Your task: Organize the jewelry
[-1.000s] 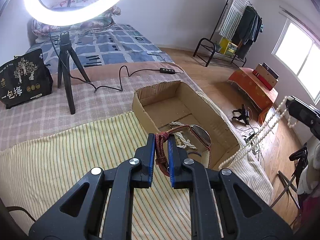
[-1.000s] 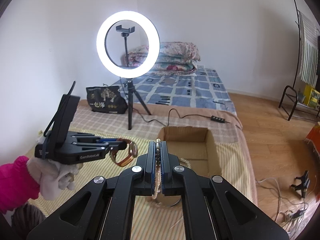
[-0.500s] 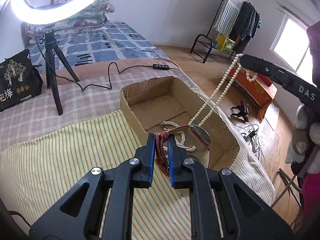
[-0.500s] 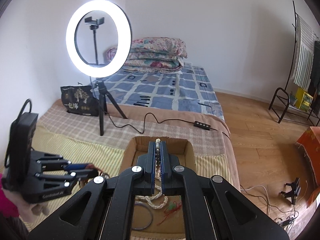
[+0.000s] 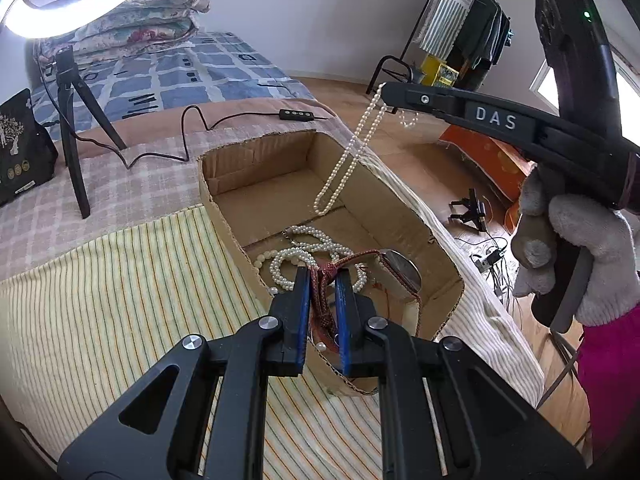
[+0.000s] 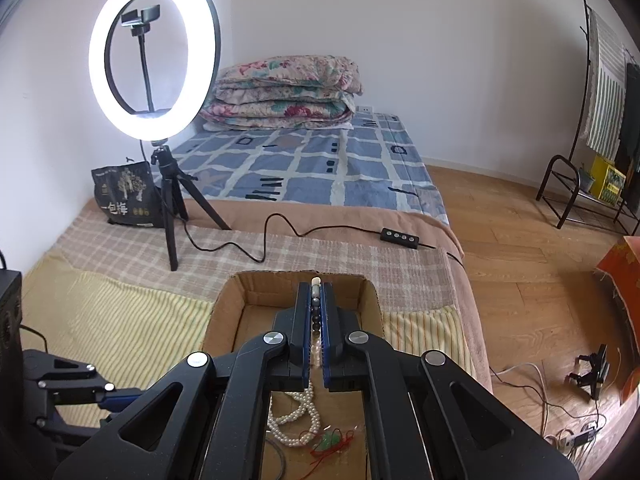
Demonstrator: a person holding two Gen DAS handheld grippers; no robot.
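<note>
An open cardboard box (image 5: 224,208) sits on the bed. My left gripper (image 5: 323,280) is shut on the red-brown strap of a wristwatch (image 5: 400,274), held over the box's near end. My right gripper (image 6: 316,292) is shut on a pearl necklace (image 5: 344,172) that hangs in a loop above the box's middle; it also shows between the fingers in the right wrist view (image 6: 315,300). Other pearl strands (image 5: 304,252) lie in the box, also seen in the right wrist view (image 6: 296,420), with a green pendant on red cord (image 6: 330,440).
A ring light on a tripod (image 6: 160,184) stands behind the box, its cable and controller (image 6: 400,237) trailing across the blanket. A black bag (image 6: 126,196) sits far left. The bed's right edge drops to a wooden floor (image 6: 520,248) with cables.
My right gripper has swung in from the right, bringing the pearl necklace over the box. My left gripper has moved forward with the watch, further over the box.
</note>
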